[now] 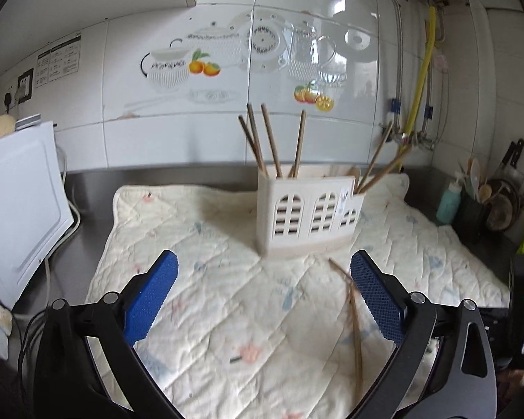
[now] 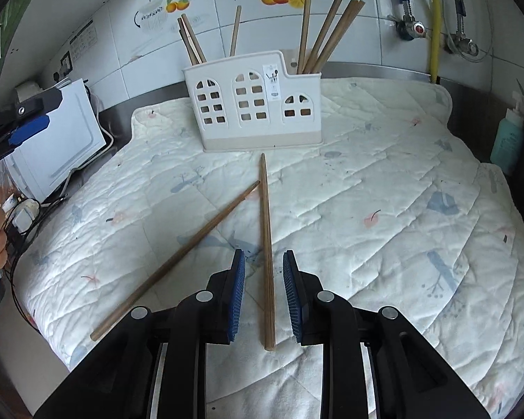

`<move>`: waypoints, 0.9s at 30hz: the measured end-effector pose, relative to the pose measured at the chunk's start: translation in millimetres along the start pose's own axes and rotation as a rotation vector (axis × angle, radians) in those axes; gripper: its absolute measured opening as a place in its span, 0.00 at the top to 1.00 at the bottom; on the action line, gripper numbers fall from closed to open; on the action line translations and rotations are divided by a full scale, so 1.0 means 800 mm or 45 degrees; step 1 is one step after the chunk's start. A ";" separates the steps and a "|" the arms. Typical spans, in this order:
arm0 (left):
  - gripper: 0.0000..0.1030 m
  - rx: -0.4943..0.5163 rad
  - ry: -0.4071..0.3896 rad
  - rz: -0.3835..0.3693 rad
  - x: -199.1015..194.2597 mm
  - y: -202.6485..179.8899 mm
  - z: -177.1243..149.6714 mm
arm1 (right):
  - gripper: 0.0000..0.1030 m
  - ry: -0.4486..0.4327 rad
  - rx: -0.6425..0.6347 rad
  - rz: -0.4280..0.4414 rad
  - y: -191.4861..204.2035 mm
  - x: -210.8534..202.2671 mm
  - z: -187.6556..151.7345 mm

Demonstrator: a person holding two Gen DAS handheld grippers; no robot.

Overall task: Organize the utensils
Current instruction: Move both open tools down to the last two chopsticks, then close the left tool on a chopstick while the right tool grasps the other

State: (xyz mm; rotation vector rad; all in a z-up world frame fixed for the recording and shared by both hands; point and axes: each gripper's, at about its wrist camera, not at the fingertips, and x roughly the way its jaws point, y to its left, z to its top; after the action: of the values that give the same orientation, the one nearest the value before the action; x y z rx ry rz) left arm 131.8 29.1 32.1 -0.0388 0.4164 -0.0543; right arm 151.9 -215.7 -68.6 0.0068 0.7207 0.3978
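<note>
A white utensil holder [image 2: 258,104] with arched cut-outs stands at the back of a quilted mat [image 2: 384,192] and holds several wooden chopsticks upright. Two loose chopsticks lie on the mat. The straight chopstick [image 2: 266,244] runs between the blue pads of my right gripper [image 2: 264,255], which stands narrowly open, with a gap showing on both sides of the stick. The slanted chopstick [image 2: 178,258] lies to its left. In the left wrist view my left gripper [image 1: 264,258] is wide open and empty, facing the holder [image 1: 307,209]. The loose chopsticks [image 1: 354,317] show blurred beside its right finger.
A white appliance [image 1: 17,202] with cables stands on the steel counter to the left of the mat. At the right sit a teal bottle [image 2: 508,139] and a dark pot of wooden spoons [image 1: 475,202]. A yellow hose [image 2: 435,17] and pipes run down the tiled wall.
</note>
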 end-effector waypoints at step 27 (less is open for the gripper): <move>0.06 0.069 0.272 -0.149 -0.009 -0.047 -0.138 | 0.94 0.047 -0.006 -0.065 0.002 0.012 -0.017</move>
State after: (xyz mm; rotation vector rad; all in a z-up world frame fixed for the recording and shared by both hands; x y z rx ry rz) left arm 78.6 -11.1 -64.3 -0.0041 0.6259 -0.1864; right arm 149.4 -212.4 -84.6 -0.0237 0.7551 0.3520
